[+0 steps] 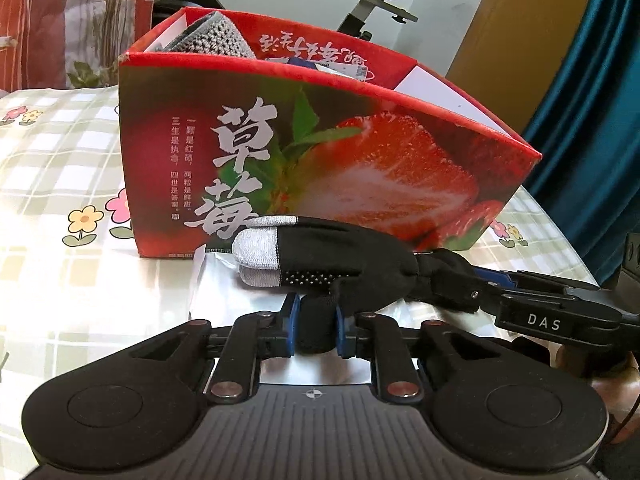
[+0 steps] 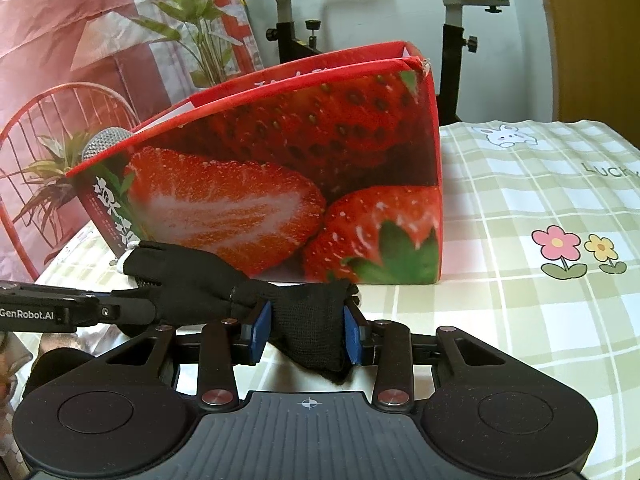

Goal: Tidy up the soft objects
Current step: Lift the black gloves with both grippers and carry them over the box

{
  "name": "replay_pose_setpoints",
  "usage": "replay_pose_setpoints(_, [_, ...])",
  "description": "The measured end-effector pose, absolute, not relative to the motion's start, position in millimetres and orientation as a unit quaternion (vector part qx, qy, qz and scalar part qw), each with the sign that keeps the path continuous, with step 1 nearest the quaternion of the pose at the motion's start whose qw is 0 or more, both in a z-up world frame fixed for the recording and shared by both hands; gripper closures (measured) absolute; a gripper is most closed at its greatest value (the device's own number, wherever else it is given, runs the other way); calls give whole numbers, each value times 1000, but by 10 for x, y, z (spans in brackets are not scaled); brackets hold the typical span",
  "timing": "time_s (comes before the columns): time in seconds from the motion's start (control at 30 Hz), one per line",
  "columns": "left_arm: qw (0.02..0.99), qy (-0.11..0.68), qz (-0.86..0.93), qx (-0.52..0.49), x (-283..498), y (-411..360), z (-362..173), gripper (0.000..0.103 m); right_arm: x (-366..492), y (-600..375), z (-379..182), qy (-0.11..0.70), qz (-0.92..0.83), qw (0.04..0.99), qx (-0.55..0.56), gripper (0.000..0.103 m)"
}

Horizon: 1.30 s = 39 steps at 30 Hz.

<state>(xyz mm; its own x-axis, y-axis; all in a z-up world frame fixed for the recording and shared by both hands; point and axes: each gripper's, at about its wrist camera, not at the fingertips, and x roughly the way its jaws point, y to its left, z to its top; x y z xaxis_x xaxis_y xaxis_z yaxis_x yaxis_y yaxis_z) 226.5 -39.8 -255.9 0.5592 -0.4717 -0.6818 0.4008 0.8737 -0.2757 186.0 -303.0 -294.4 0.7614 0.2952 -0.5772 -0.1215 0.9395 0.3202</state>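
Strawberry box [image 2: 288,168] blocks path fwd; open tablecloth [image 2: 540,208] to its right.

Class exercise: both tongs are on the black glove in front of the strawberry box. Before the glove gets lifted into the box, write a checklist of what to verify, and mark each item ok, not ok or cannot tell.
1. Left tongs shut on the black glove: ok, a black finger is pinched between the blue pads.
2. Right tongs shut on the glove's cuff: ok, bunched fabric fills the gap.
3. Strawberry box open on top: ok.
4. Room inside the box: cannot tell; a grey knitted item and papers already sit inside.
5. Glove free of the silver bag beneath it: cannot tell.
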Motion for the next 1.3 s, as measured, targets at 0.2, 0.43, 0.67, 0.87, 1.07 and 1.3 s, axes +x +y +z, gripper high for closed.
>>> replay_pose_setpoints(0.2, [886,392,-245,-47,2215,-382,-2612,84,1842,-3019,-2941,324,113,931,126,67])
replay_pose_setpoints(0.43, [886,392,-245,-49,2201,-369,-2628,83,1838,-3013,-2941,324,117,931,125,68])
replay_pose_setpoints(0.67, [883,402,-241,-16,2220,-571,-2580,85,1855,-2949,-2921,324,121,932,109,76])
replay_pose_setpoints(0.87, [882,399,-246,-42,2203,-397,-2432,90,1788,-2909,-2786,316,127,934,105,80])
replay_pose_setpoints(1.07, [901,348,-257,-44,2034,-281,-2086,90,1651,-2889,-2384,271,148,946,96,80])
replay_pose_setpoints(1.3, [919,283,-269,-54,1907,-217,-1660,90,1538,-2915,-1849,210,167,960,77,80])
